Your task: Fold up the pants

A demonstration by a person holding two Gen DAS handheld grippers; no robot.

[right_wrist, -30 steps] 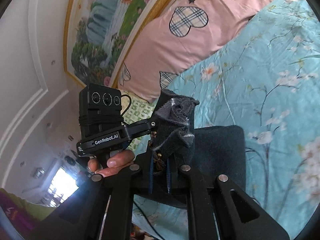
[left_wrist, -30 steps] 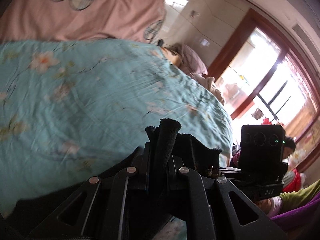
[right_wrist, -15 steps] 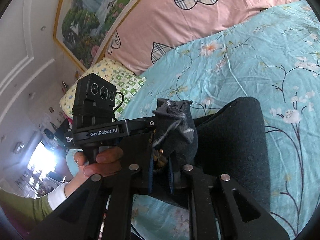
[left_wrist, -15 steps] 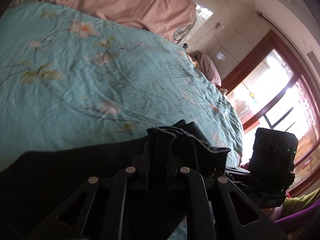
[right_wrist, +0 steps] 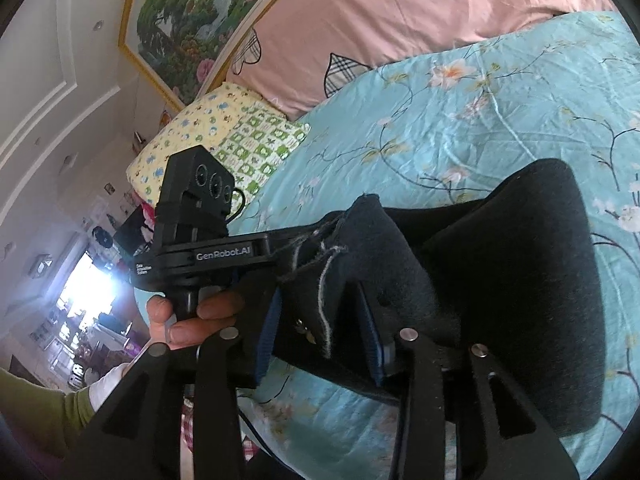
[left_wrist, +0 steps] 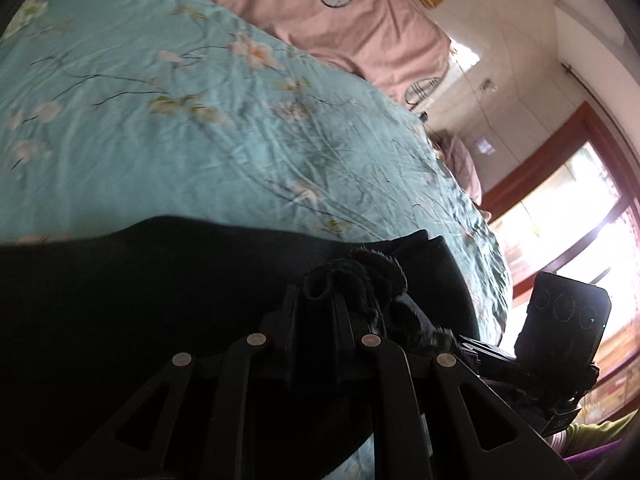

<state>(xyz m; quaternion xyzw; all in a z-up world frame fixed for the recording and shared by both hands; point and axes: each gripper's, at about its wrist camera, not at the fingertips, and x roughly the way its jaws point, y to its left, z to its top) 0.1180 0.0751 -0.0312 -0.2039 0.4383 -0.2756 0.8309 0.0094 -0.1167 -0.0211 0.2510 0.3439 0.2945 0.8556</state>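
The black pants (left_wrist: 152, 280) lie on a teal floral bedspread (left_wrist: 180, 120). In the left wrist view my left gripper (left_wrist: 316, 300) is shut on a bunched black edge of the pants. In the right wrist view the pants (right_wrist: 520, 272) spread to the right, and my right gripper (right_wrist: 320, 320) has its jaws spread wider, with a frayed fold of the pants still between them. The left gripper (right_wrist: 208, 252) shows in the right wrist view just to the left, held by a hand. The right gripper's camera block (left_wrist: 560, 320) shows at the right of the left wrist view.
Pink pillows with plaid hearts (right_wrist: 400, 20) line the bed's head. A yellow and green patterned pillow (right_wrist: 224, 136) lies at the bed's left corner. A framed landscape painting (right_wrist: 188, 12) hangs above. A red-framed window (left_wrist: 568, 208) stands beyond the bed's edge.
Both grippers have come down toward the bed with the pants, and more black fabric now lies on the bedspread. The right gripper's jaws have spread apart around the fold.
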